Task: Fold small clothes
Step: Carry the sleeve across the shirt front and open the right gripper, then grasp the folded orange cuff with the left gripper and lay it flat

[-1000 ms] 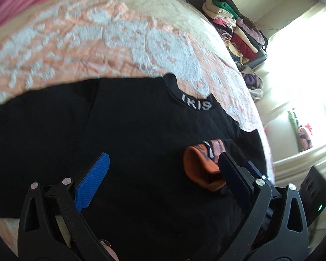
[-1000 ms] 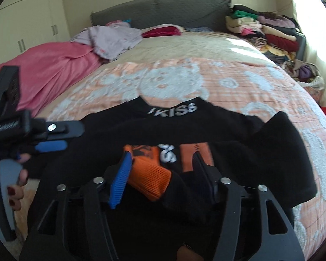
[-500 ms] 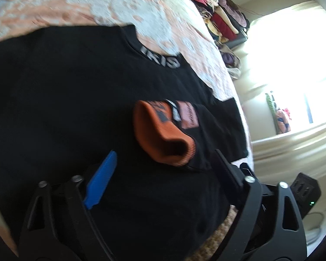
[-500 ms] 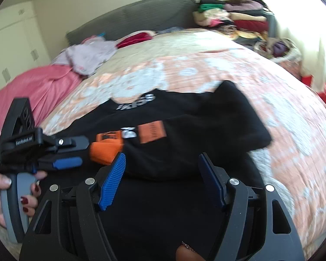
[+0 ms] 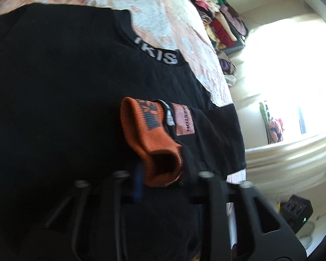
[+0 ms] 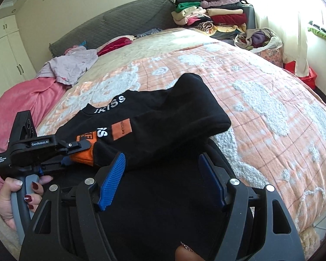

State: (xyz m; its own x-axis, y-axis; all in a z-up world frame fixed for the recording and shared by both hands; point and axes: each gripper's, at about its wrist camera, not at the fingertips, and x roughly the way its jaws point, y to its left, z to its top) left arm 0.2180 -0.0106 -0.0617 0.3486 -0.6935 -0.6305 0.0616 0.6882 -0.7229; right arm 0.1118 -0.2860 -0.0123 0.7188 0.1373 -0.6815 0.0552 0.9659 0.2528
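bare quilt (image 6: 260,100) right of sweater (image 6: 163,117), clothes heap (image 6: 71,65) beyond

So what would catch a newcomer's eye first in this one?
The bright orange cuff of the black sweater spread on the peach-and-white bedspread; the left gripper is closing on it. Next, the right gripper in the foreground, its blue fingers open over the dark fabric. At the back right, a stack of folded clothes.

This is a home bedroom. A bed (image 6: 260,100) fills the room, folded clothes (image 6: 210,13) at one o'clock, wardrobe doors (image 6: 4,50) at ten.
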